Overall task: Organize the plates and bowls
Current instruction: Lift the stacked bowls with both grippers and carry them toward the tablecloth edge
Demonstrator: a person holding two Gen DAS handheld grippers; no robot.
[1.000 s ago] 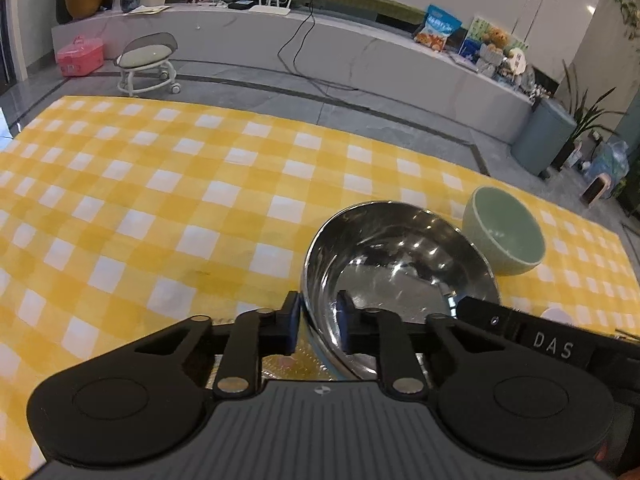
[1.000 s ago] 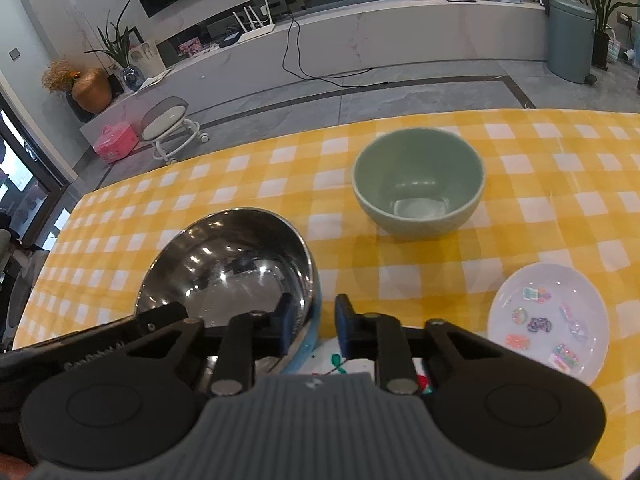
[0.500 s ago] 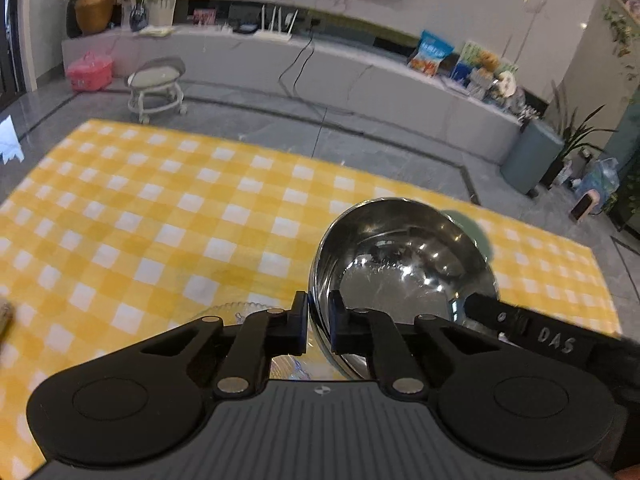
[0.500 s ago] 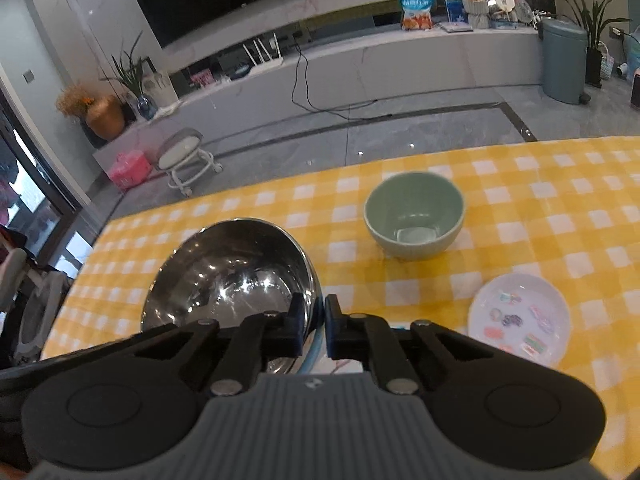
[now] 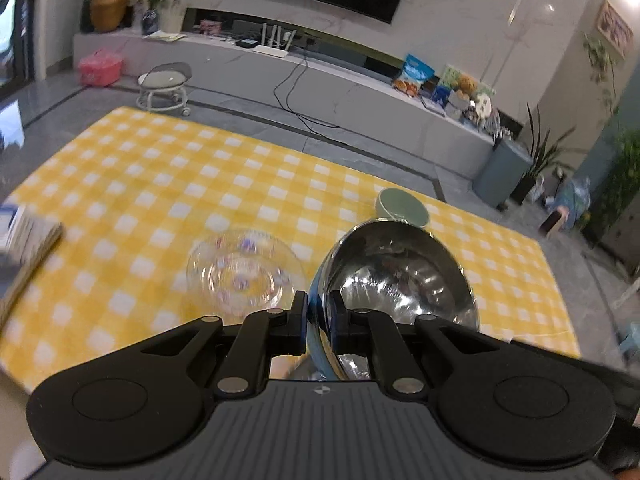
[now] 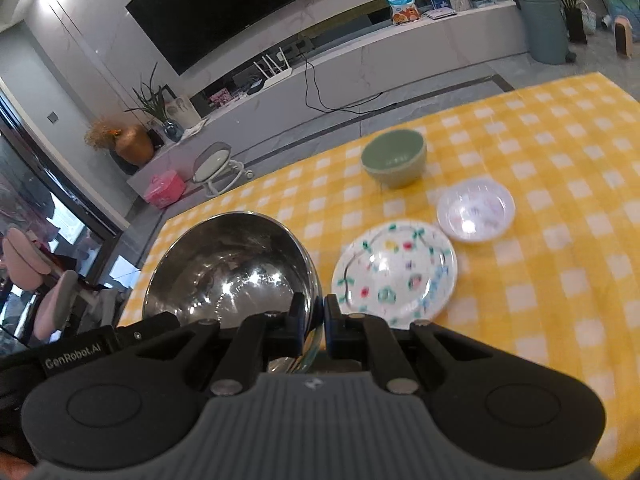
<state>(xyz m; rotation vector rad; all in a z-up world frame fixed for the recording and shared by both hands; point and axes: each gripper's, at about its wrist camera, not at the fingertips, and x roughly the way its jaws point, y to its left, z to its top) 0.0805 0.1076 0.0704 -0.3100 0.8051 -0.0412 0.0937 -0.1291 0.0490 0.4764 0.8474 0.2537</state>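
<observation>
A large steel bowl point(image 5: 396, 276) hangs in the air above the table, held on both sides. My left gripper point(image 5: 318, 312) is shut on its left rim. My right gripper point(image 6: 316, 318) is shut on its right rim, and the steel bowl point(image 6: 228, 268) fills the left of that view. On the yellow checked tablecloth point(image 5: 160, 184) lie a clear glass plate point(image 5: 244, 272), a green bowl point(image 6: 394, 156), a patterned white plate point(image 6: 394, 268) and a small white dish point(image 6: 476, 210). The green bowl point(image 5: 401, 204) also shows beyond the steel bowl.
A stack of papers or a book point(image 5: 24, 236) lies at the table's left edge. The table's far edge drops to a grey floor with a small stool point(image 5: 164, 86) and a long TV bench point(image 5: 320, 76).
Both grippers have lifted the steel bowl well above the table and pulled back. The glass plate and the patterned plate, hidden under it before, now show.
</observation>
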